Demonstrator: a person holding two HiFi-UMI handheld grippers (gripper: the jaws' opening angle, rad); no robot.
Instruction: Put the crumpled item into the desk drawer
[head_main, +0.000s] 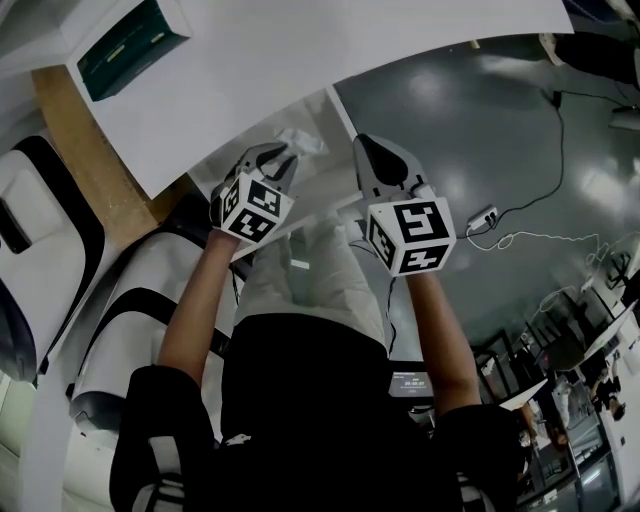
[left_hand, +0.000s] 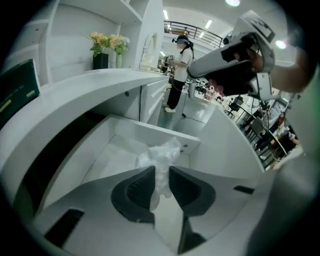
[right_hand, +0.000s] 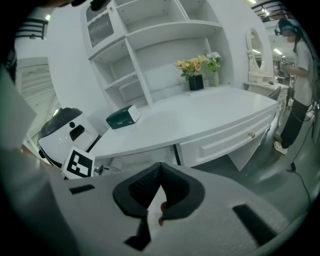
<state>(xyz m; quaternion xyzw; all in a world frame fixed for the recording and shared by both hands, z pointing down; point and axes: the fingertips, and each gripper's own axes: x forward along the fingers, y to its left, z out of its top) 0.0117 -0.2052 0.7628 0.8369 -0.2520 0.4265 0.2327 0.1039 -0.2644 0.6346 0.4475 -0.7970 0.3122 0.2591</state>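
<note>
— Step in hand?
— Judged as delivery, close to release. Noted at the left hand-held gripper (left_hand: 161, 172): jaws pinching one crumpled white wad (left_hand: 161, 155), thin plastic or paper by the look. Held over the open white desk drawer (left_hand: 112, 152). Not possible to tell whether touching the drawer floor.
— And the right hand-held gripper (right_hand: 160, 169)?
— Pressed together at the tips, nothing between. Seen in the head view just beside the left one, near the edge of the white bench (right_hand: 200, 112).
— Next move?
— Probably: lower the wad inside the drawer walls, spread the left jaws, watch for clinging, lift clear. After that, possibly push the drawer home.
— Risk?
— Light wad, so liable to stick to a pad or drift past the rim.
— Count?
— Two hand-held grippers. One crumpled wad. One drawer open. One more shut drawer (right_hand: 225, 142), with a small knob (right_hand: 251, 134), in the right gripper view. On the bench: one dark green box (right_hand: 121, 118), one dark vase of flowers (right_hand: 195, 81), one pale vase (right_hand: 215, 77).
</note>
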